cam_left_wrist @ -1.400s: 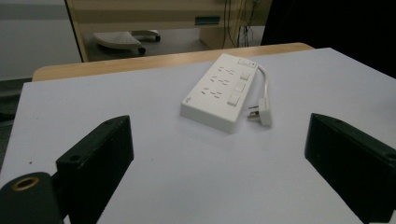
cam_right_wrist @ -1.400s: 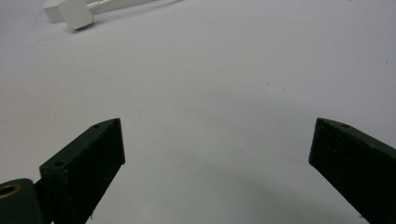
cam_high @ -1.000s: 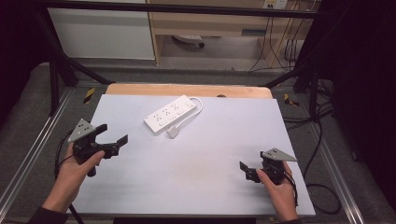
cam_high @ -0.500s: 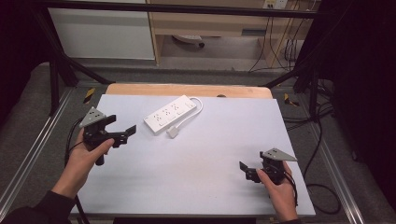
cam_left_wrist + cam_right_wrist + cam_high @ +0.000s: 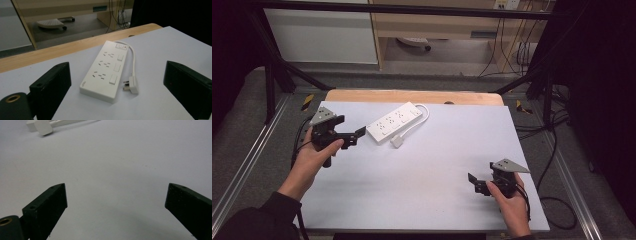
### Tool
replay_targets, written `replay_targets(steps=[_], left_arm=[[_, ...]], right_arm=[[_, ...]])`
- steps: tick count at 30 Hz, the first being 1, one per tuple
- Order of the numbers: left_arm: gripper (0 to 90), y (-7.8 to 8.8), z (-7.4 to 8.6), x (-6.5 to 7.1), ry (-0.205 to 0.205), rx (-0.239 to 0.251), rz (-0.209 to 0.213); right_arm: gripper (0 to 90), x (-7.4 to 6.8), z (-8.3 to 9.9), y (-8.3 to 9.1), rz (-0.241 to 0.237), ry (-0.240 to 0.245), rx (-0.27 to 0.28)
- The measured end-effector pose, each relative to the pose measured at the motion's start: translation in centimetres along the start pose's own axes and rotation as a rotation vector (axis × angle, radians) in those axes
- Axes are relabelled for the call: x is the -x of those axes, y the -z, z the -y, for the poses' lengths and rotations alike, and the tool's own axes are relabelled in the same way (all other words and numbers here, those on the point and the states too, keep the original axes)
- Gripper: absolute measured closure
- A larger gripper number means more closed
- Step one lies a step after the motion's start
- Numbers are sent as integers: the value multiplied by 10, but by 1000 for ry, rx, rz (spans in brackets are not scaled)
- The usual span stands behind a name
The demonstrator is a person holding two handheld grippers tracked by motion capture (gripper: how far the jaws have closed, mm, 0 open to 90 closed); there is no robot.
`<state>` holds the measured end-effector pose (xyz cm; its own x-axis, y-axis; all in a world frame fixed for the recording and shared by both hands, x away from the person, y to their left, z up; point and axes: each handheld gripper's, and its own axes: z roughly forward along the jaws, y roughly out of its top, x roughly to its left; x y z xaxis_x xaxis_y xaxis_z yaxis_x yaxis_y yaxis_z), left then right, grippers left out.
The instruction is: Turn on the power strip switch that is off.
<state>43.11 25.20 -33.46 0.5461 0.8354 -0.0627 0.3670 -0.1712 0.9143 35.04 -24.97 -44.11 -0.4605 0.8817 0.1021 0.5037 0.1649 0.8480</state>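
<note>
From the high view, a white power strip (image 5: 394, 122) lies diagonally near the far edge of the pale grey table (image 5: 422, 200), left of centre, its short white cord (image 5: 418, 121) looping round from the far end to a white plug (image 5: 397, 142) resting on the surface just beside the strip's near side. The left gripper (image 5: 353, 135), held in the person's left hand (image 5: 314, 150) by the table's left edge, points at the strip's near end with its jaws spread and nothing between them. The right gripper (image 5: 476, 184), in the right hand (image 5: 508, 196), sits low near the near right corner, well apart from the strip. In the left gripper view, the strip shows three rows of sockets, three rocker switches along one side and a further switch at the cord end; both black jaws stand wide apart on either side of it, short of touching. In the right gripper view, the jaws are likewise released over bare table, with the plug (image 5: 43, 127) at the top left.
</note>
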Motion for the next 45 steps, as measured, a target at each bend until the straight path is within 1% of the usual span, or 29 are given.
replay_targets(steps=[5,10,14,16,20,24,26,28,29,31,35,37,40,42,45], left_arm=[[80,-9,-5,0,-7,-14,-3],[81,-17,-11,-1,-12,-13,-8],[82,-25,-13,-3,-24,-29,-14],[82,-28,-15,-3,-21,-34,-15],[84,-35,-17,-5,-14,-25,-25],[87,-44,-17,-5,-5,-28,-26],[89,-48,-17,-6,-12,-26,-36],[108,-50,-17,-5,-29,-7,-55],[108,-52,-17,-5,-30,-2,-60],[105,-55,-17,-6,-15,1,-59],[101,-62,-16,-6,-18,-14,-59],[99,-66,-15,-6,-10,-18,-57],[97,-71,-16,-5,-10,-30,-59],[97,-74,-16,-4,-10,-33,-60],[98,-80,-18,-2,-10,-33,-61]], right_arm=[[46,1,0,0,3,1,5],[48,0,0,0,2,2,3],[48,0,-1,1,3,2,9],[49,0,-1,1,2,3,9],[49,-1,-1,1,3,8,9],[49,-1,-1,0,0,10,8],[50,-1,-1,0,-3,11,7],[49,-2,-2,0,-6,11,6],[49,-2,-2,0,-6,11,6],[48,-1,-1,0,-6,9,6],[48,-2,-2,0,-9,6,8],[48,-2,-2,0,-10,7,7],[46,-3,-2,0,-11,6,5],[45,-3,-1,-1,-9,19,2],[45,-4,-2,-2,-9,20,2]])
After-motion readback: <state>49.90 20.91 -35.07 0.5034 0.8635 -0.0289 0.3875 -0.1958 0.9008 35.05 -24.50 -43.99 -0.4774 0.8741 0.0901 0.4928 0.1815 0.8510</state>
